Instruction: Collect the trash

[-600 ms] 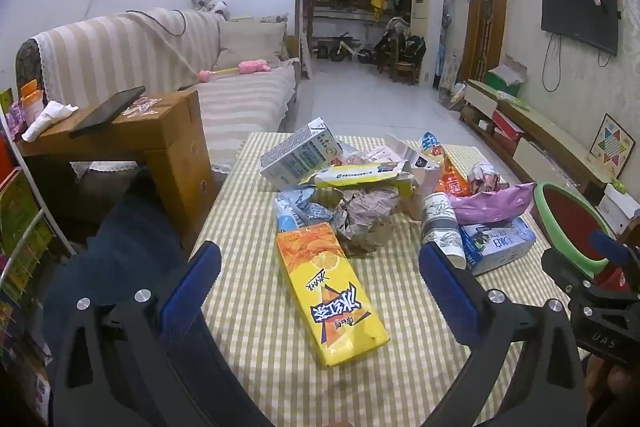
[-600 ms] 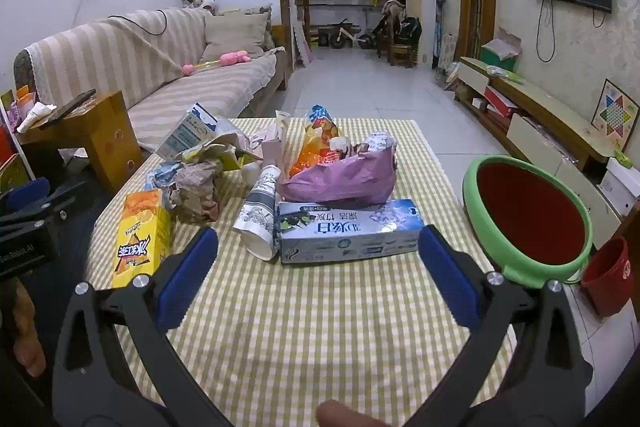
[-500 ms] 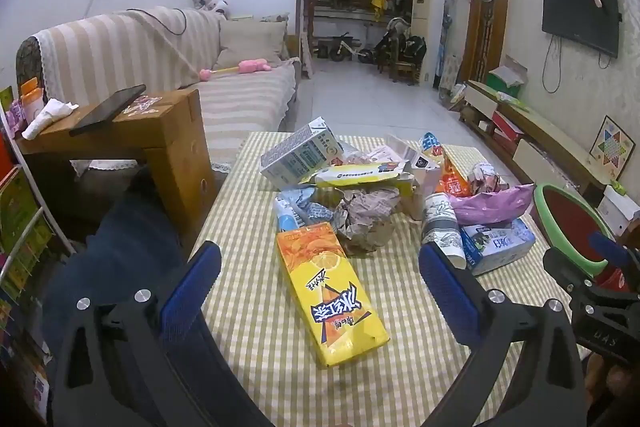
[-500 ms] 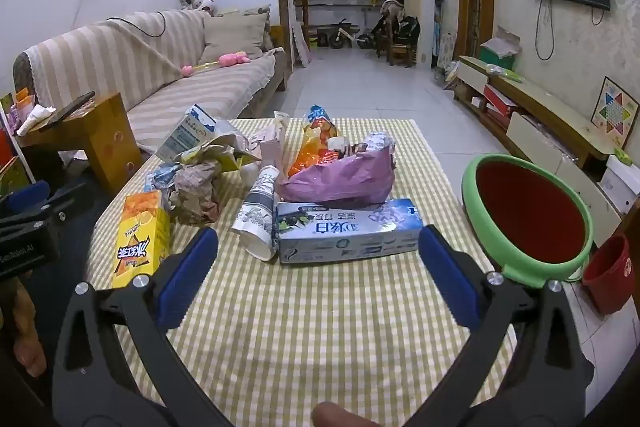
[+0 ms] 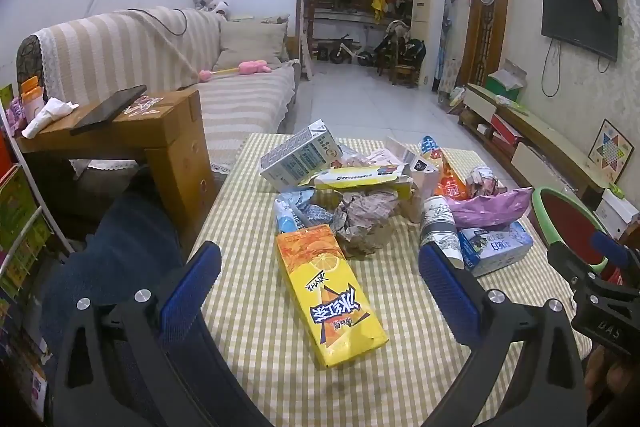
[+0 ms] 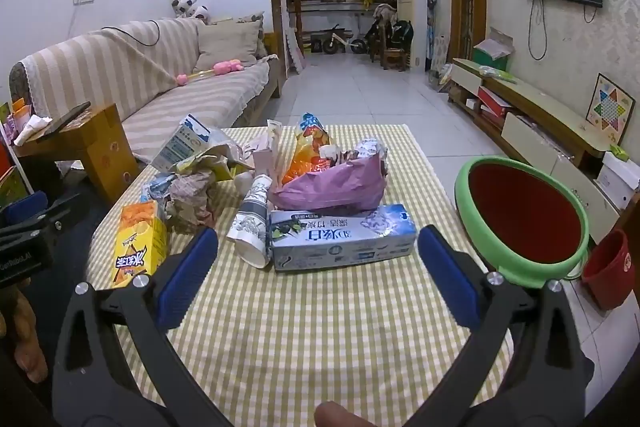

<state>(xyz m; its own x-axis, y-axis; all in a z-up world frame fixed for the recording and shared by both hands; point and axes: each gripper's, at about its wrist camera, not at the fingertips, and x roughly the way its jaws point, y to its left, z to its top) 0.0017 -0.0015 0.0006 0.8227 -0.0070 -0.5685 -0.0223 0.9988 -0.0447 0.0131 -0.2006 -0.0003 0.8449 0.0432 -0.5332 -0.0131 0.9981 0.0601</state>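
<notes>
Trash is heaped on a yellow checked table. A yellow-orange drink carton lies flat, nearest my left gripper, which is open and empty above it. A blue-white tissue box lies crosswise just ahead of my right gripper, also open and empty. Beside the box lies a tipped paper cup. Behind sit a purple bag, crumpled paper, an orange snack bag and a milk carton.
A green-rimmed red bin stands off the table's right edge, a small red bucket beside it. A wooden side table with a phone and a striped sofa are at left. A TV bench runs along the right wall.
</notes>
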